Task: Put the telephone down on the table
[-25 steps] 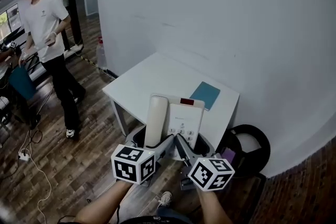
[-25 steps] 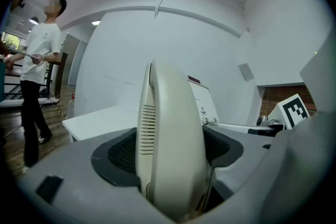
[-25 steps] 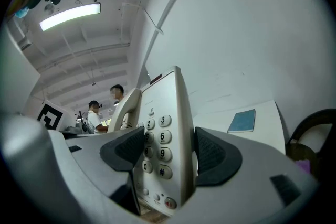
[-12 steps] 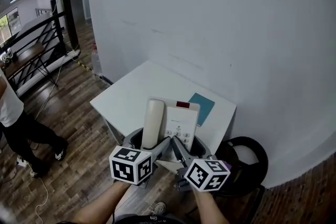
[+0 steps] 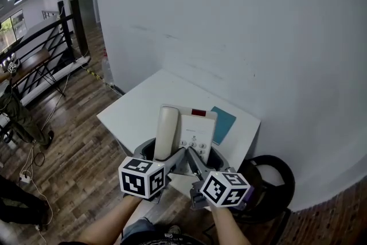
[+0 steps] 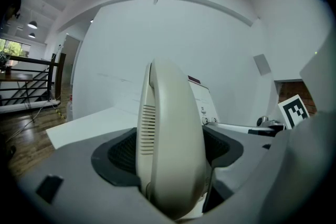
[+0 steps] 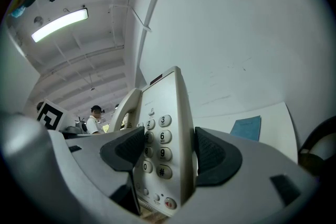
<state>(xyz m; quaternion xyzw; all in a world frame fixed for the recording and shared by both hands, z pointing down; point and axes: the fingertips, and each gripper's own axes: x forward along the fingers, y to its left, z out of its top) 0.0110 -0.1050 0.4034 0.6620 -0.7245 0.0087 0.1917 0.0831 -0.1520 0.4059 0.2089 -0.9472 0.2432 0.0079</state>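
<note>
A cream desk telephone with its handset on the cradle is held in the air above the near edge of a white table. My left gripper is shut on the handset side of the phone. My right gripper is shut on the keypad side, its pads pressed against the telephone body. The phone's underside and any cord are hidden.
A teal booklet lies on the table's far right part, just past the phone. A white wall stands behind the table. A black round stool or bin sits at the right. Dark railing and wooden floor lie at the left.
The person in the white shirt has left the head view's left side. The telephone and both grippers sit slightly nearer the table, with the view shifted toward the wall.
</note>
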